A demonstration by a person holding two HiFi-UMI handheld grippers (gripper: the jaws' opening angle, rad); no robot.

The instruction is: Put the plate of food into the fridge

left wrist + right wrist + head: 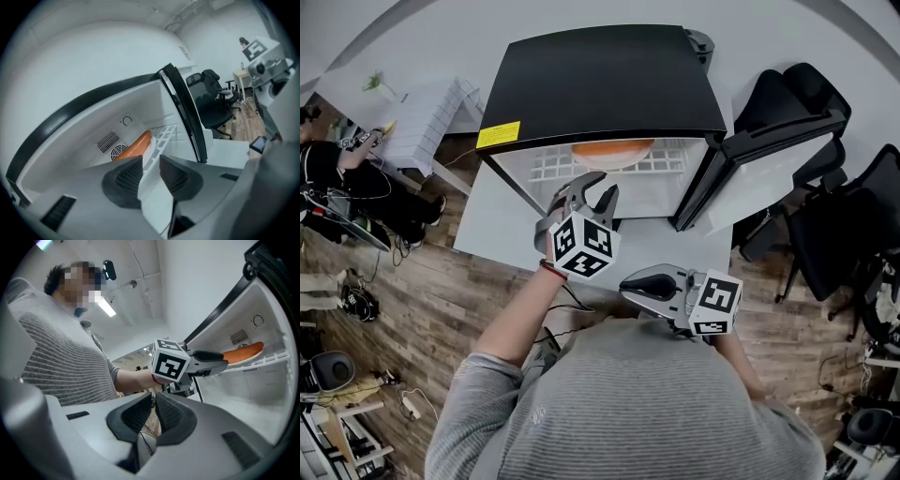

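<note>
A small black fridge (600, 80) stands on a white table (487, 225) with its door (769, 173) swung open to the right. An orange plate (612, 148) lies on the white wire shelf (553, 164) inside; the food on it cannot be made out. My left gripper (598, 187) hovers just in front of the opening, open and empty. In the left gripper view the left gripper (151, 159) points at the shelf edge, with the plate (136, 145) behind it. My right gripper (642, 281) hangs back near my body, shut and empty; in the right gripper view its jaws (153, 397) meet.
Black office chairs (834, 216) stand right of the open door. Another person (337, 178) sits at the far left beside a white slatted unit (422, 112). Wooden floor surrounds the table. A black cable (572, 300) trails over the table's near edge.
</note>
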